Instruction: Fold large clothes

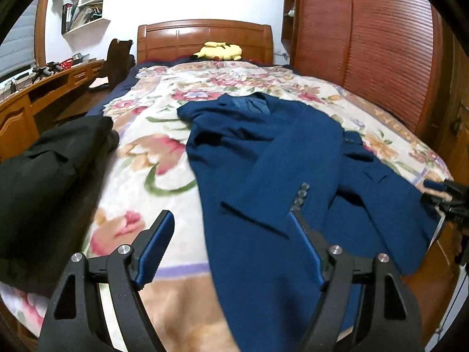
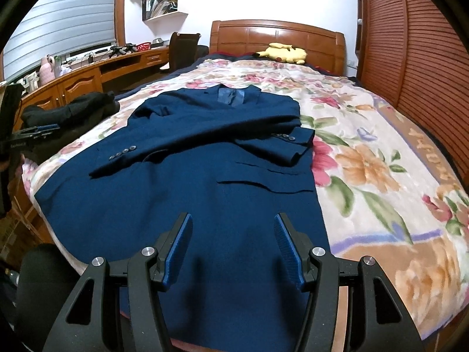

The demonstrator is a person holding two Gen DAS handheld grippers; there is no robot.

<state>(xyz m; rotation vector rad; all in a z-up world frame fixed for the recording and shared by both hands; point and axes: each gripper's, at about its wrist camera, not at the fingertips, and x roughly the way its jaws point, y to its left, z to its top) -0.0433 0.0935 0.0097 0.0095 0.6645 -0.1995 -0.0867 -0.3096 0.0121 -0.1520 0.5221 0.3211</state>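
Working from the wrist views, I take the blue jacket [image 2: 187, 182] as my landmark: it lies face up on the floral blanket [image 2: 366, 158], collar toward the wooden headboard [image 2: 278, 33], both sleeves folded across its chest, hem toward me. My left gripper [image 1: 228, 220] hangs over the jacket's hem corner, jaws spread and grasping nothing; its right finger sits above the cloth by the sleeve buttons, its left finger above bare blanket just beside the jacket's edge. My right gripper [image 2: 233, 223] hovers over the hem's middle, jaws parted, cloth below the gap but none pinched between the pads. A black garment [image 1: 49, 170] is heaped to the jacket's left, well apart from it. A yellow plush toy [image 2: 283, 52] rests beyond the collar, against the headboard.
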